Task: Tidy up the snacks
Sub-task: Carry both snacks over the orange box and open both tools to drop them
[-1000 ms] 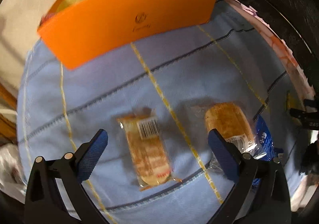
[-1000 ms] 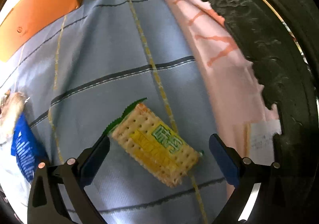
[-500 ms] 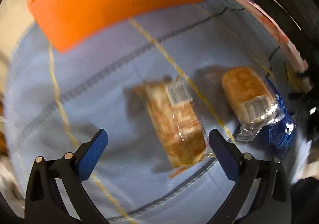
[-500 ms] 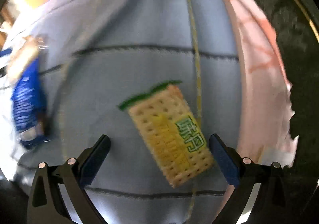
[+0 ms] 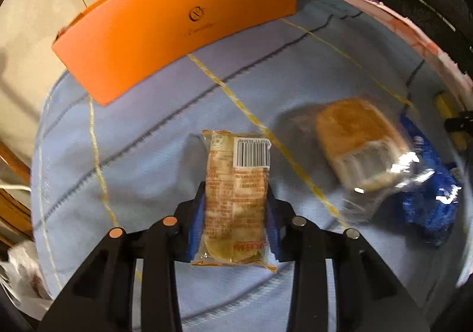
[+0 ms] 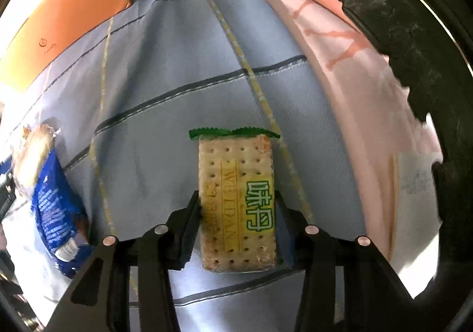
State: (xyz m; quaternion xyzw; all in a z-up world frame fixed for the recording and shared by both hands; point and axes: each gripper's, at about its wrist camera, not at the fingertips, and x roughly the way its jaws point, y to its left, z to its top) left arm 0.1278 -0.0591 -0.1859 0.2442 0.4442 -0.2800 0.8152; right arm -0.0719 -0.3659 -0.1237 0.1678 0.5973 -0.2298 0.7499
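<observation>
Left wrist view, left gripper [image 5: 235,208] jaws just closed, clamped on clear-wrapped tan pastry packet [image 5: 236,199] at 6 o'clock on blue striped cloth [image 5: 153,154], orange cardboard box [image 5: 177,22] at 11, right wrist view, right gripper [image 6: 238,219] jaws just closed, clamped on green-edged cracker packet [image 6: 236,202] at 6, crinkly blue snack bag [image 6: 56,213] at 9.

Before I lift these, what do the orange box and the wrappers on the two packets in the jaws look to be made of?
Orange box: likely matte card, with flat thin walls, a crisp edge and no glare.
Pastry packet in the left gripper: thin clear plastic film, glossy and crinkled, with a printed barcode label.
Cracker packet in the right gripper: printed plastic film, probably, with a serrated green sealed end.
</observation>
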